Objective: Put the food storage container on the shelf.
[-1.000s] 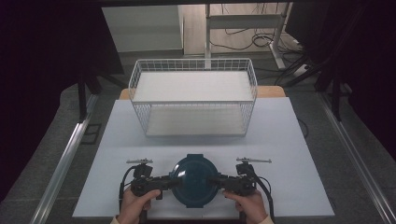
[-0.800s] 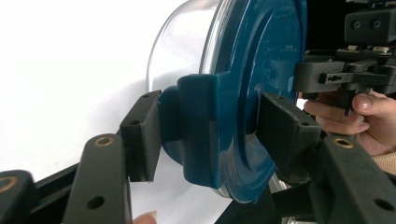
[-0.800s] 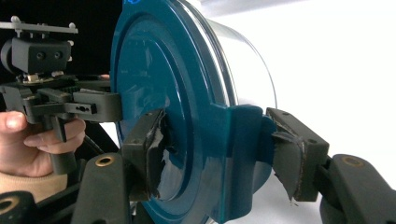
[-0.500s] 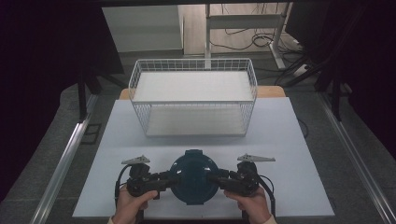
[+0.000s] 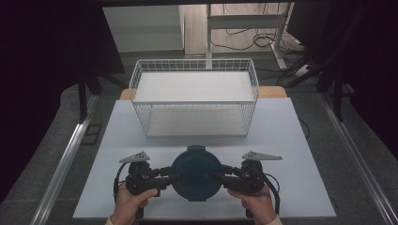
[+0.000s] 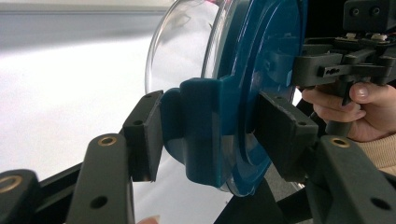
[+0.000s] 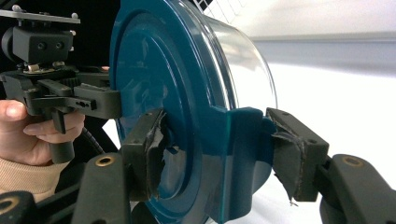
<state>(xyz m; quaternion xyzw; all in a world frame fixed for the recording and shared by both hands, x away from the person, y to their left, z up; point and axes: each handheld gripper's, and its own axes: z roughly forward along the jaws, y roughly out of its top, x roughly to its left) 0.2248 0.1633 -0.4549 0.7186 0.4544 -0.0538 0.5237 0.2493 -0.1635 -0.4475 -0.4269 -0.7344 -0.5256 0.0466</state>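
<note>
Round container with teal lid (image 5: 196, 172) sits at the near edge of the white surface (image 5: 291, 140), in front of the wire basket (image 5: 195, 101). Left hand-held gripper (image 5: 172, 176) clamps the lid's left tab; right hand-held gripper (image 5: 219, 176) clamps the right tab. Both sets of jaws are closed to the tab's thickness, pads touching the lid.

White wire basket (image 5: 195, 101) on white table (image 5: 291, 140), cables (image 5: 263, 40) behind
</note>
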